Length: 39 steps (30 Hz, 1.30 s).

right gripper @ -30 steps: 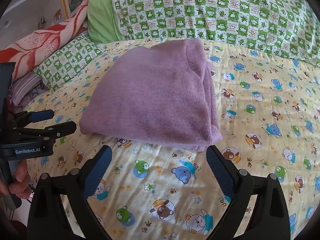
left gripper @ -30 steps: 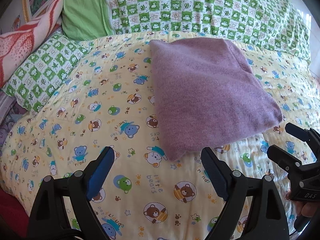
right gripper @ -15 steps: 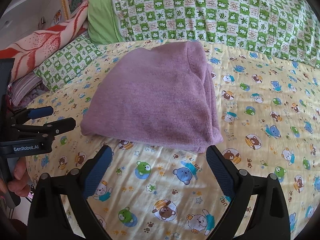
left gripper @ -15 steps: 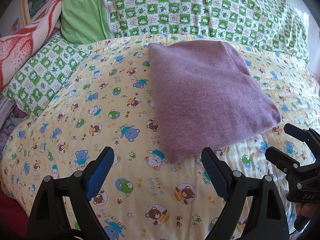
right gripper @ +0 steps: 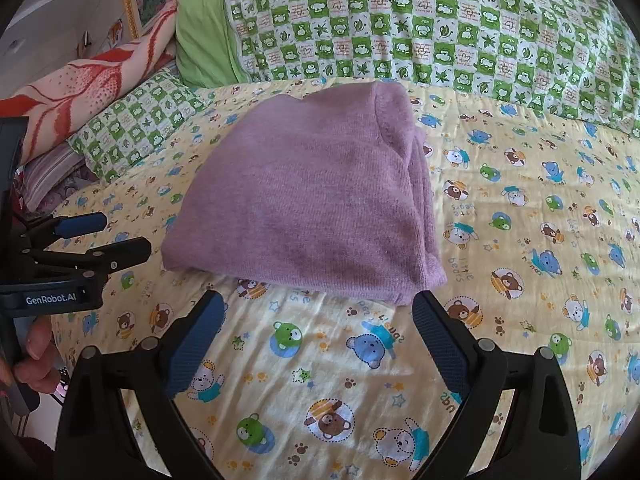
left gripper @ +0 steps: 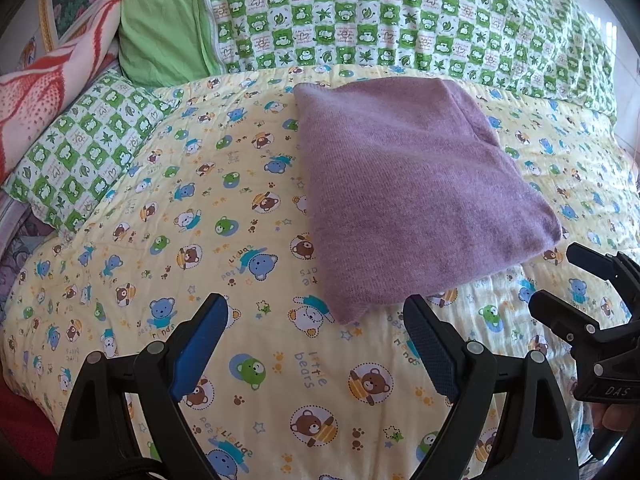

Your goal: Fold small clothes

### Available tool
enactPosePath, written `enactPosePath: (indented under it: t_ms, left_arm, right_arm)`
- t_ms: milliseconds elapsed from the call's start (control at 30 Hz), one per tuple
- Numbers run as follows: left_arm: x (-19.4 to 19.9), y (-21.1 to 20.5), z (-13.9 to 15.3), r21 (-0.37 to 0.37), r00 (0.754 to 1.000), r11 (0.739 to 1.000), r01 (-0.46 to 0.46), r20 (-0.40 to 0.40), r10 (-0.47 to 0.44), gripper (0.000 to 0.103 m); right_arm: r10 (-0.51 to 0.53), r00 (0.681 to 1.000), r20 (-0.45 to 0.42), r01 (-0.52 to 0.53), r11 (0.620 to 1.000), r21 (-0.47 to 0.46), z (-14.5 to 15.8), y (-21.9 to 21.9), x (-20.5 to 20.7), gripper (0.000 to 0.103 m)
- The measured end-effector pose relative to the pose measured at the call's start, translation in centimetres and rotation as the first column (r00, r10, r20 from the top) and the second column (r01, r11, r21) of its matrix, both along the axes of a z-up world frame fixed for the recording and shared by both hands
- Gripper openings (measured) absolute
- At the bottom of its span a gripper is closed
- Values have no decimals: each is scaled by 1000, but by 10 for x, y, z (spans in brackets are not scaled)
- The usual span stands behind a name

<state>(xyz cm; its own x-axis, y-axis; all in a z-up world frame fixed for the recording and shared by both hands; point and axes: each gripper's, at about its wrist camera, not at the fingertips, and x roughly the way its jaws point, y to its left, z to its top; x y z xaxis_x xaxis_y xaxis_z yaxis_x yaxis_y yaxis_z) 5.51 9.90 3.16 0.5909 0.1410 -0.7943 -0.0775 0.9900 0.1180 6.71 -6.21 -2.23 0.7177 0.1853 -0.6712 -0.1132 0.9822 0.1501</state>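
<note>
A purple knit garment [left gripper: 408, 196] lies folded into a thick rectangle on a yellow bear-print quilt [left gripper: 180, 208]; it also shows in the right wrist view [right gripper: 308, 208]. My left gripper [left gripper: 316, 320] is open and empty, hovering above the quilt just short of the garment's near left corner. My right gripper [right gripper: 318, 316] is open and empty, just short of the garment's near edge. Each gripper shows in the other's view: the right one [left gripper: 560, 284] at the right edge, the left one [right gripper: 108, 236] at the left edge.
A green and white checked pillow [left gripper: 400, 16] and a plain green pillow [left gripper: 160, 28] lie along the back. A smaller checked pillow [left gripper: 84, 148] and a red and white blanket [left gripper: 48, 76] lie at the left. The quilt's near edge drops off at lower left.
Both grippers have drawn back slightly from the garment and stayed open. The folded garment has not moved.
</note>
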Motion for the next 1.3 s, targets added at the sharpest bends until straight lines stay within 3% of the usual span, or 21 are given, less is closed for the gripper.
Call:
enactPosePath:
  t_ms: [1300]
  left_arm:
    - [-2,-1,4,4,1000,1000,15,-2,-15,91]
  right_arm:
    - [-11,1000,4,11,1000,12,6,3,-2,95]
